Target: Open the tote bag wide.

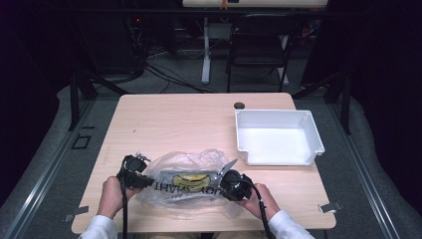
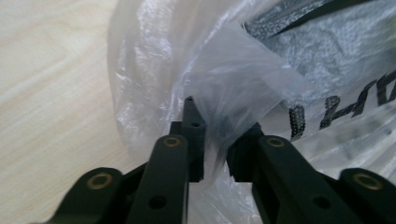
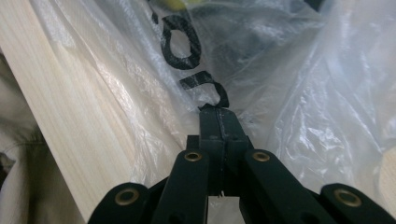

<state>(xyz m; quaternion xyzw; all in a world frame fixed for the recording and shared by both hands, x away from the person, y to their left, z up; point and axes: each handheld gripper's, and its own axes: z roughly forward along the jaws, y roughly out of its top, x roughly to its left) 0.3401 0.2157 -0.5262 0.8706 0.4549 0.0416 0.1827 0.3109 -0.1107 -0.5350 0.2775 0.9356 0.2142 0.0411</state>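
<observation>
The left gripper point(image 2: 210, 135) and right gripper point(image 3: 218, 122) each pinch film at opposite ends of the one plastic bag point(image 1: 191, 181), which lies near the single white bin point(image 1: 278, 137). The bag looks light, limp and slippery; gathered folds likely grip best.

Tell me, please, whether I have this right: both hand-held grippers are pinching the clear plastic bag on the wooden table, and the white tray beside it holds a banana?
Not quite: the white tray is empty, as the high view shows. The yellow item lies inside the plastic bag. The rest holds: the left hand-held gripper and the right hand-held gripper both pinch the bag's film on the wooden table.
</observation>
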